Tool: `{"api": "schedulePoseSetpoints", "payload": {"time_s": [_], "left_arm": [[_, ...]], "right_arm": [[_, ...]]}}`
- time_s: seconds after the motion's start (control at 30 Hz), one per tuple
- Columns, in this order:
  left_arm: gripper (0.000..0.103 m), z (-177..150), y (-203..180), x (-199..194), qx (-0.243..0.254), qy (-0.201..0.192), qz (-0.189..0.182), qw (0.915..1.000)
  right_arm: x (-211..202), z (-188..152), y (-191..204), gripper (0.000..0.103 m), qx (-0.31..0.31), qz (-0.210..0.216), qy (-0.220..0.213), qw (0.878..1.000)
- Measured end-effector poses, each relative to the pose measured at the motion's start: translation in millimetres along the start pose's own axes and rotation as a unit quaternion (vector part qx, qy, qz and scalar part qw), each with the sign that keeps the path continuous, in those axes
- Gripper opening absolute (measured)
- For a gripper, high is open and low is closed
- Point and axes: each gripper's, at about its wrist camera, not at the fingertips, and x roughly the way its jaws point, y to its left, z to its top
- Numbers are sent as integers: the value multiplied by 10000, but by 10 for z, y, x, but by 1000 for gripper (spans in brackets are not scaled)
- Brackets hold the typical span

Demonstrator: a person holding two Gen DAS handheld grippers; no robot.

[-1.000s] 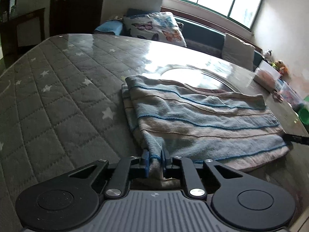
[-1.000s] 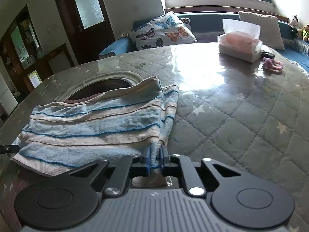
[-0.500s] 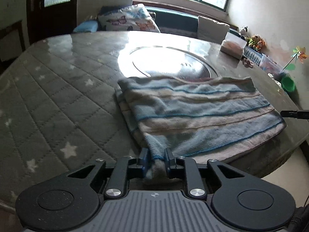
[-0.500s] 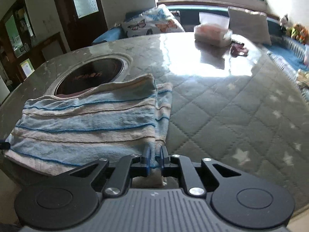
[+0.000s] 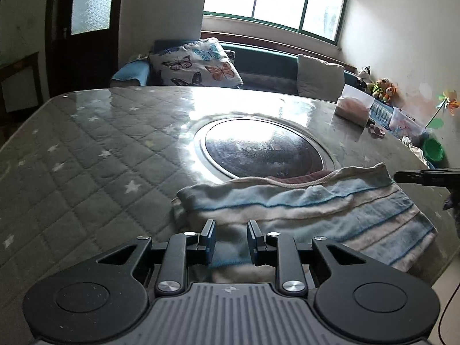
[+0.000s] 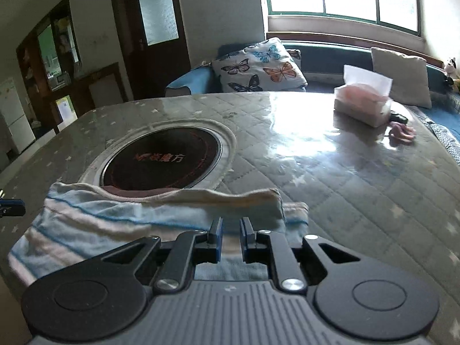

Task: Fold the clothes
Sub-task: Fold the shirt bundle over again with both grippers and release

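A folded cloth with blue and cream stripes [image 5: 316,210] lies at the near edge of the quilted grey table [image 5: 86,158], partly over the round hob. My left gripper [image 5: 231,227] hovers over the cloth's near left corner, jaws opening, a gap between the pads, nothing pinched. In the right wrist view the same cloth [image 6: 115,218] lies below my right gripper [image 6: 232,224], whose jaws are opening a little, the pads free of the fabric. The right gripper's fingers [image 5: 425,176] show at the left view's right edge, the left gripper's fingers [image 6: 11,207] at the right view's left edge.
A round black induction hob [image 6: 164,161] is set into the table's middle. A tissue box [image 6: 362,106] and a small pink item [image 6: 402,133] sit at the far right. A green bowl [image 5: 432,149] stands off the right edge. Behind is a sofa with a butterfly pillow [image 5: 198,66].
Both grippers were shut on the cloth's near corners; now their jaws have parted and the fabric is released. Both have lifted and drawn back a little, so the cloth sits lower in each view.
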Motion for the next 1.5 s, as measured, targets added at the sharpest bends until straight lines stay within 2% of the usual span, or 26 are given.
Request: {"api": "schedulePoseSetpoints", "payload": {"time_s": [0.23, 0.4, 0.63, 0.7, 0.77, 0.9, 1.17, 1.3, 1.4, 1.5], "left_arm": [[26, 139, 34, 362, 25, 50, -8, 10000], [23, 152, 176, 598, -97, 203, 286, 9993], [21, 172, 246, 569, -243, 160, 338, 9990], [21, 205, 184, 519, -194, 64, 306, 9993], [21, 233, 115, 511, -122, 45, 181, 9998], [21, 268, -68, 591, 52, 99, -18, 9999], [21, 293, -166, 784, 209, 244, 67, 9995], [29, 273, -120, 826, 211, 269, 89, 9994], [31, 274, -77, 806, 168, 249, 57, 9995], [44, 294, -42, 737, 170, 153, 95, 9997]], "right_arm": [[342, 46, -107, 13, 195, -122, 58, 9997], [484, 18, -262, 14, 455, -282, 71, 9985], [555, 27, -343, 15, 572, -273, 50, 9980], [547, 48, -319, 19, 560, -283, 44, 9980], [532, 68, -258, 32, 452, -294, 3, 9985], [515, 107, -58, 35, 104, -262, -78, 9996], [700, 153, 290, 41, -283, 24, 36, 9996], [864, 173, 322, 41, -274, -150, 157, 9994], [898, 181, 355, 46, -395, -253, 145, 9988], [824, 192, 432, 53, -517, -207, 110, 9984]]}}
